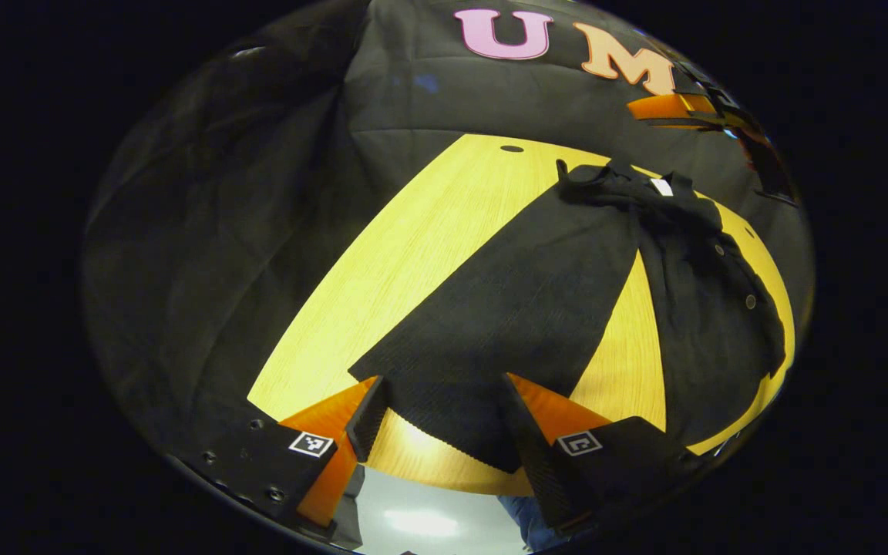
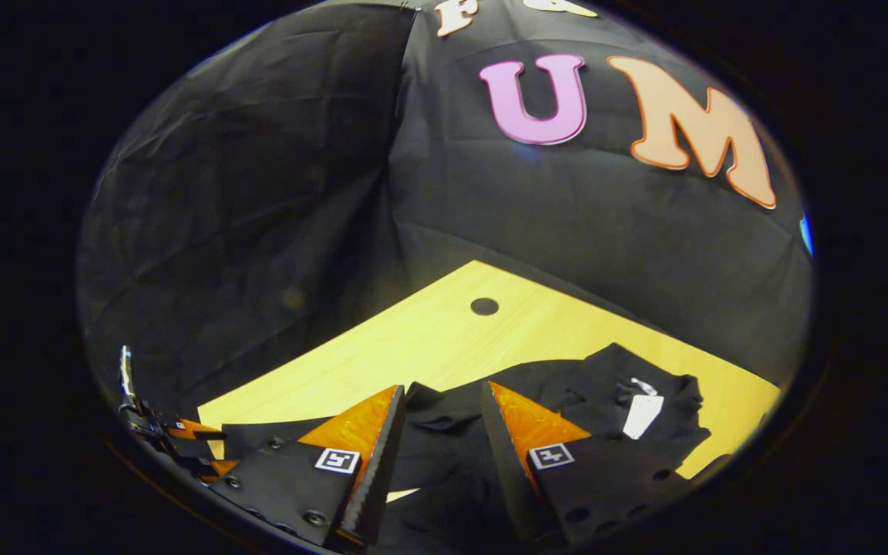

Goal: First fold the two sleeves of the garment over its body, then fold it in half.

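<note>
Folding has hardly begun, by the look of it: the dark shirt [image 1: 691, 308] lies on the yellow table [image 1: 413, 247], and one long sleeve [image 1: 506, 308] is stretched straight out away from the body, not laid over it yet. In the left gripper view the left hand-held gripper [image 1: 444, 420] has its fingers wide apart at the cuff end of that sleeve, with the cloth between them, but they do not pinch it, so it looks let go. In the right gripper view the right hand-held gripper [image 2: 432, 439] is up near the collar [image 2: 637, 401], where a small white tag [image 2: 642, 416] shows. Its fingers are apart too, with dark cloth seen between them, and I cannot tell if they touch it. So I think both sleeves are left to fold, and then the fold in half. I cannot see where the other sleeve is. A small round hole [image 2: 484, 306] sits in the table beyond the shirt, well away from it. Nothing seems to stand in the way.
</note>
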Demonstrator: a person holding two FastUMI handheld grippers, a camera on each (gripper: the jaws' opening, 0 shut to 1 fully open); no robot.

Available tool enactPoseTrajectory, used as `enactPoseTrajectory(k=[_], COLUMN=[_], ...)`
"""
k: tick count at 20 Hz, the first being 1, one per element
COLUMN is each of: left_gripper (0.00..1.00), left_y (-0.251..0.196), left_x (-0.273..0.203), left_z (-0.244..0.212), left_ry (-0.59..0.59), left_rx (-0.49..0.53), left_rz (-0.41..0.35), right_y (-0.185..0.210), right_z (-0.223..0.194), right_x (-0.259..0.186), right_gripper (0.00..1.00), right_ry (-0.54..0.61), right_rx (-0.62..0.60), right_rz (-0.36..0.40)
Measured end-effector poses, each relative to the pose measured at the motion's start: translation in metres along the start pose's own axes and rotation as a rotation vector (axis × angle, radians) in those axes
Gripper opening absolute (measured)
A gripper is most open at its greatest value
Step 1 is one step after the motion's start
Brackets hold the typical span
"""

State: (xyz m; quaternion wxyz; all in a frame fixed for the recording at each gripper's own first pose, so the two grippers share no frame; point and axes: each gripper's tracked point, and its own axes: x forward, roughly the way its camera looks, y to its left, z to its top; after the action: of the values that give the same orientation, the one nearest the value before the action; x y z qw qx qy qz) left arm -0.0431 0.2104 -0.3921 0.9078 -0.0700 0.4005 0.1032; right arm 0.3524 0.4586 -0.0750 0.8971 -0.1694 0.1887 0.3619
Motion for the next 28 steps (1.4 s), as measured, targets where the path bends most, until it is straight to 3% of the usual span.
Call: enactPoseTrajectory(k=[5,9,12,17,20,23,28], left_gripper=[0.89,0.84,0.63,0.39,0.14,0.05,0.01], left_y=[0.0,0.001,-0.006,-0.02,-0.026,-0.027,-0.029], left_x=[-0.005,-0.005,-0.005,-0.004,-0.004,-0.004,-0.003], left_z=[-0.001,-0.002,-0.001,0.003,0.001,0.001,0.002], left_ry=[-0.049,-0.052,-0.038,-0.044,-0.042,-0.025,-0.016], left_rx=[0.024,0.036,0.057,0.064,0.079,0.101,0.007], left_rz=[-0.02,-0.045,-0.053,-0.079,-0.083,-0.086,-0.078], right_y=[-0.054,-0.096,-0.118,-0.132,-0.136,-0.14,-0.144], right_z=[0.028,0.022,0.005,-0.025,-0.041,-0.058,-0.076], right_x=[-0.075,-0.138,-0.177,-0.225,-0.246,-0.263,-0.278], right_gripper=[0.65,0.64,0.64,0.63,0.63,0.63,0.66], right_ry=[-0.152,-0.235,-0.244,-0.258,-0.275,-0.284,-0.345], right_rx=[0.072,0.102,0.13,0.173,0.217,0.27,0.382], right_rz=[-0.126,-0.254,-0.331,-0.422,-0.458,-0.493,-0.531])
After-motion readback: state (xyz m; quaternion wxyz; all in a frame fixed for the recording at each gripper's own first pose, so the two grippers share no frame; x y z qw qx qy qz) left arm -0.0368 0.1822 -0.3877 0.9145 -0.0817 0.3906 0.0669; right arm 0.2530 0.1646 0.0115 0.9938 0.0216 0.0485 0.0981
